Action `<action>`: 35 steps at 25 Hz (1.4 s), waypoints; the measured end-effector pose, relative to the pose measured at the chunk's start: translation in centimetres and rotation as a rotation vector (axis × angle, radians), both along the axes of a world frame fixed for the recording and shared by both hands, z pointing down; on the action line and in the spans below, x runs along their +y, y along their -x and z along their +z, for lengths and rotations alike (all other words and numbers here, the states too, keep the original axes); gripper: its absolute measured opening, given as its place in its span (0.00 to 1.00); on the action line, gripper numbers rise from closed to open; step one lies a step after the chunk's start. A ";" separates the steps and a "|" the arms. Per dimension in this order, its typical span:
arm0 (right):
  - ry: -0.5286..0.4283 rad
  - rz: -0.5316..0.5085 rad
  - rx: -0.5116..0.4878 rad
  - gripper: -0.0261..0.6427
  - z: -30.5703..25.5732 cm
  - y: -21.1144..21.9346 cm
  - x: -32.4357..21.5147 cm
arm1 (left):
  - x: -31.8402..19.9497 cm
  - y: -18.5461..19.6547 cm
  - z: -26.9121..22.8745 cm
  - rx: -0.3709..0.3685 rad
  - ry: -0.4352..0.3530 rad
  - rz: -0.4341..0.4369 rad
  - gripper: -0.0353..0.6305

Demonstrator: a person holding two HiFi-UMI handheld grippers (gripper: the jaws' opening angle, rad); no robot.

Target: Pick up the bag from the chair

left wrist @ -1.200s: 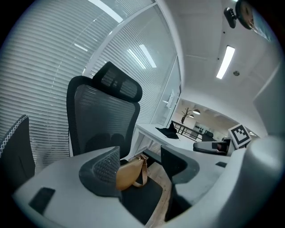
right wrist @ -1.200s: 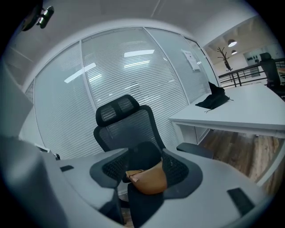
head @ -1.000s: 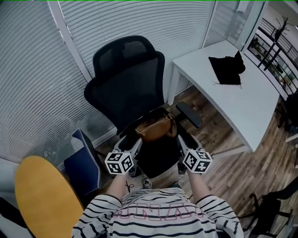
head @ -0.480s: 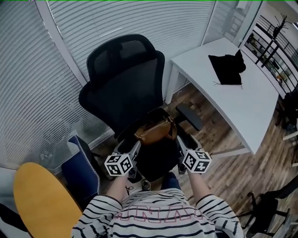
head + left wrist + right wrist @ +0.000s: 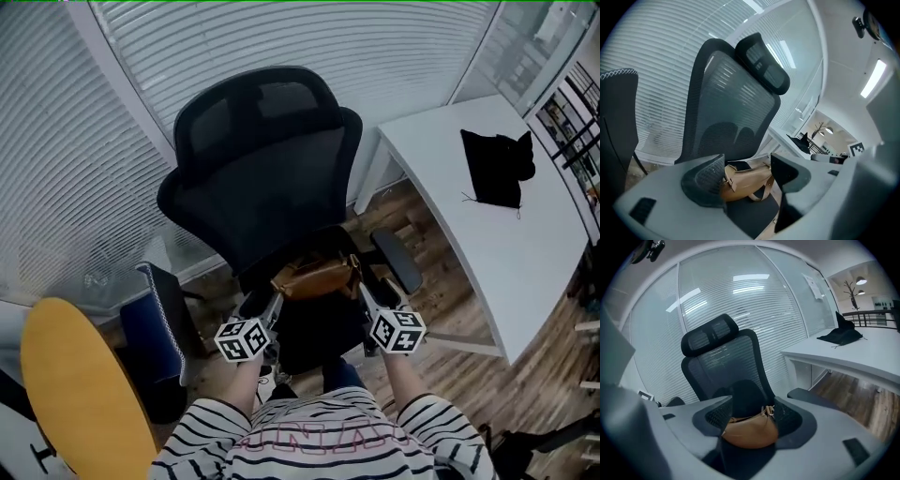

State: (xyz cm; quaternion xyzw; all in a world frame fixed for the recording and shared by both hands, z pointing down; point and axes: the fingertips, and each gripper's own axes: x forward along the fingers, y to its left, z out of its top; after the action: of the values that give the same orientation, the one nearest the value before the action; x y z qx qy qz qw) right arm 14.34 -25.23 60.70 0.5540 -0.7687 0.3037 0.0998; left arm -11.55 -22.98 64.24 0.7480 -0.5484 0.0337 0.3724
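Observation:
A brown leather bag point(image 5: 315, 278) lies on the seat of a black mesh office chair point(image 5: 272, 178). My left gripper point(image 5: 272, 306) reaches toward the bag's left end, and my right gripper point(image 5: 364, 291) is at its right end by the strap. In the left gripper view the bag point(image 5: 746, 181) shows in the gap between the wide-apart jaws, just beyond the pads. In the right gripper view the bag point(image 5: 751, 431) fills the gap between the spread jaws. Whether either gripper touches the bag I cannot tell. Both are open.
A white desk point(image 5: 487, 253) stands to the right with a black cloth bag point(image 5: 497, 167) on it. The chair's right armrest point(image 5: 397, 262) is beside my right gripper. A dark blue seat point(image 5: 155, 323) and a yellow round top point(image 5: 70, 394) are at the left. Window blinds lie behind.
Both grippers have edged forward toward the bag, and the head view has shifted so the desk sits further right. The bag has stayed on the seat.

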 end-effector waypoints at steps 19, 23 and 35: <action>0.119 -0.164 -0.024 0.44 12.8 1.6 -9.3 | -3.8 -0.4 10.9 0.023 0.109 -0.235 0.51; 0.134 -0.168 -0.069 0.44 14.4 2.6 -10.1 | -4.8 -0.6 13.2 0.045 0.134 -0.248 0.53; 0.186 -0.162 -0.033 0.44 17.4 3.6 -10.6 | -6.4 -0.7 16.8 0.109 0.202 -0.276 0.52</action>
State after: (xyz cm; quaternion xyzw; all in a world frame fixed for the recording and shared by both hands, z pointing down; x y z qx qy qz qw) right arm 10.70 -35.82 78.13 0.4732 -0.7812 0.3736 0.1622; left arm -10.90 -29.33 81.02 0.6251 -0.6188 -0.0034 0.4758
